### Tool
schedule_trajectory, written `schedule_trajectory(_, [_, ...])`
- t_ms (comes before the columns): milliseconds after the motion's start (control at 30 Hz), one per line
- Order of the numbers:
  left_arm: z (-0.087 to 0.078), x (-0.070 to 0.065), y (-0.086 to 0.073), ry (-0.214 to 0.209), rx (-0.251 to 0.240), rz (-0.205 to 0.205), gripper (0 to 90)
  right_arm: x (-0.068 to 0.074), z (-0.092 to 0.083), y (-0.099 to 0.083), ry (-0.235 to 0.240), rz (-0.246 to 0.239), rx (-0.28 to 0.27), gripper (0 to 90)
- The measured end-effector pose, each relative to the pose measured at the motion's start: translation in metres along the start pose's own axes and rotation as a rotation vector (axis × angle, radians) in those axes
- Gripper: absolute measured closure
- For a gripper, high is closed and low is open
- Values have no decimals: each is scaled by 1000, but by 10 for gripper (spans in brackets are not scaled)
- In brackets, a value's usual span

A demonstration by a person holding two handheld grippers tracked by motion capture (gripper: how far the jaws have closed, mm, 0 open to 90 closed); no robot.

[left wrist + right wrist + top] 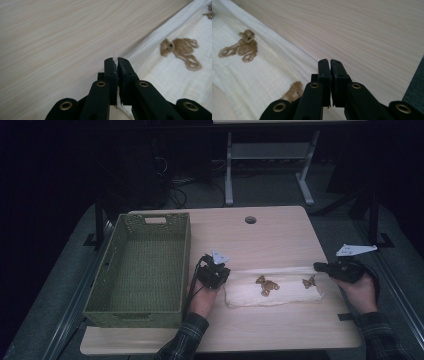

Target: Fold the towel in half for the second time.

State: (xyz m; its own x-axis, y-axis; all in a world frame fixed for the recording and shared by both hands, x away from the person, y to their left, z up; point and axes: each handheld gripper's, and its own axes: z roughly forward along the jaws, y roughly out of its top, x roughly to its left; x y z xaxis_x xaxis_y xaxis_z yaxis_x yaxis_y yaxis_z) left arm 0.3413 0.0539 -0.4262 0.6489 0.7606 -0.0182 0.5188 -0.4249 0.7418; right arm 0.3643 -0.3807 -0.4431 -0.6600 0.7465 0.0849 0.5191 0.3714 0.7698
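White towel (274,289) lies folded on the table (270,237), long axis left to right, right of the green basket (142,265). Left hand-held gripper (216,270) clamps its left end; right hand-held gripper (320,266) clamps its right end, jaws closed on cloth.

Two forearms in checked sleeves are seen coming in from the near edge in the high view. The left gripper (223,276) is held in the left hand (202,297), its black jaws pointed away and to the right and pressed together. The right gripper (318,266) is held in the right hand (361,290), pointed leftward, its jaws likewise brought together. In both gripper views, the jaw tips are seen closed with barely a slit between them.
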Motion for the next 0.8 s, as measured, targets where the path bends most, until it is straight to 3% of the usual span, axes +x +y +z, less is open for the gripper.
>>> schedule_trajectory(467, [-22, -24, -16, -5, 17, 40, 860, 24, -20, -16, 13, -18, 14, 873])
schedule_trajectory(800, [-26, -33, -25, -27, 54, 67, 859, 36, -27, -33, 34, -27, 44, 871])
